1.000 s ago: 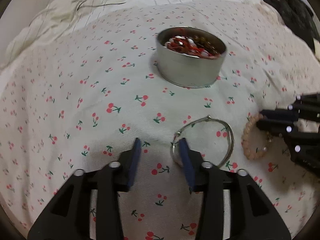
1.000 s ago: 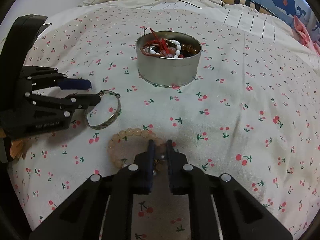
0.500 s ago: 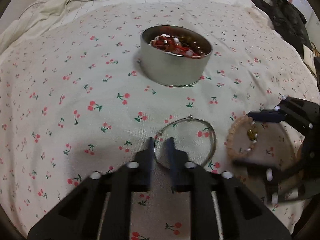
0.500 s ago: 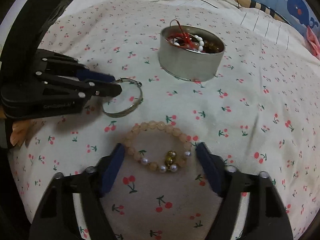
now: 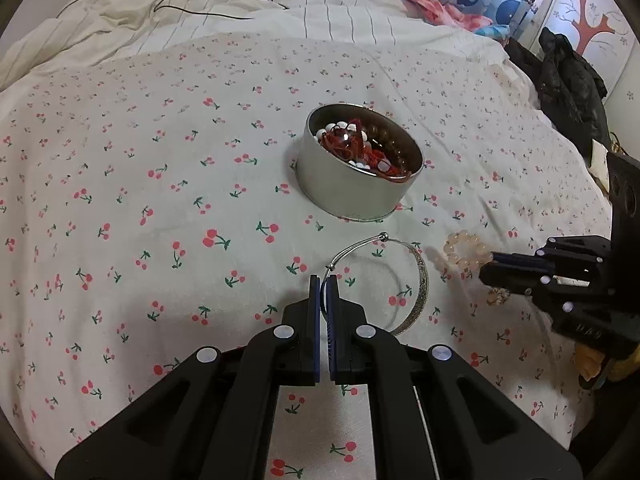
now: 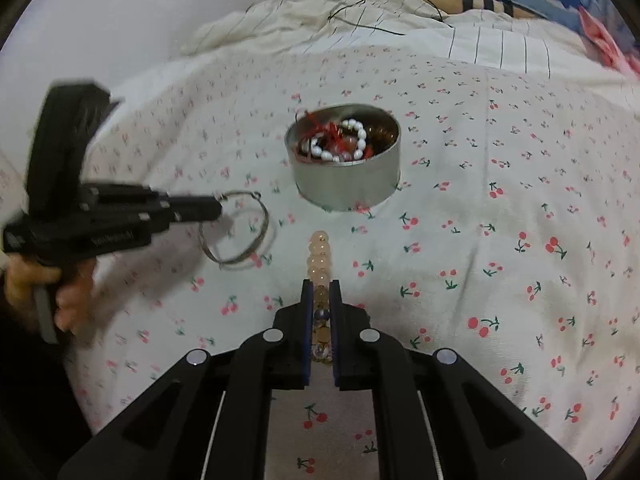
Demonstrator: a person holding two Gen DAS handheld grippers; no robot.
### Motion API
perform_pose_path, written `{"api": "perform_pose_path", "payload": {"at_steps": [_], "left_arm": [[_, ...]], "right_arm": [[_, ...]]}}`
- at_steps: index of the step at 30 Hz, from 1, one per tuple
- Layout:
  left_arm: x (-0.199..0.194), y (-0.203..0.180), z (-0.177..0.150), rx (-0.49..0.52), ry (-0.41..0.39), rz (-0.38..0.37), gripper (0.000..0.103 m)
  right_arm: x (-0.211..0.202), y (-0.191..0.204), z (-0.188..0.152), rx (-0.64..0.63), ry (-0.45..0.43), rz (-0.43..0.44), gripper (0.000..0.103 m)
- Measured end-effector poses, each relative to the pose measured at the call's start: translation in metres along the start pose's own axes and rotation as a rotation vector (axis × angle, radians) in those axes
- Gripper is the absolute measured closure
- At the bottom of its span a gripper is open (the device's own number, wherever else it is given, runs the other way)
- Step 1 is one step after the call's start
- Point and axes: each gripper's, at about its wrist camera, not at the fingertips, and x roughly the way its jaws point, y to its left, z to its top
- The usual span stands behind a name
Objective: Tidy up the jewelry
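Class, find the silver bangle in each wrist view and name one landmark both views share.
Left wrist: bangle low centre, its near edge in the left claw.
Right wrist: bangle left of centre, at that claw's tip.
Shared landmark: tin behind it.

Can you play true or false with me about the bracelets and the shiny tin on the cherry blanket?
1. The round tin has beads inside. True.
2. The left gripper is wide open. False: its fingers are shut on the silver bangle.
3. The pink bead bracelet lies in the tin. False: the right gripper pinches it.
4. The silver bangle is outside the tin. True.
5. The blanket has blue stars. False: red cherries.
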Motion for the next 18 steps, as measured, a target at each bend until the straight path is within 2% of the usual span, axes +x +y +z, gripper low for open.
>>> {"api": "perform_pose_path", "payload": {"at_steps": [3, 10, 18], "left_arm": [[-0.001, 0.000, 0.000, -0.002, -0.001, -0.010, 0.100], [-0.008, -0.003, 0.004, -0.003, -0.018, -0.032, 0.100], [-0.021, -0.010, 0.025, -0.011, -0.066, -0.067, 0.100]], "right_arm": [[-0.003, -0.004, 0.004, 0.056, -0.023, 0.066, 0.095], [-0.007, -0.011, 0.007, 0.094, -0.035, 0.075, 0.095], [-0.021, -0.020, 0.014, 0.146, -0.113, 0.101, 0.095]]}}
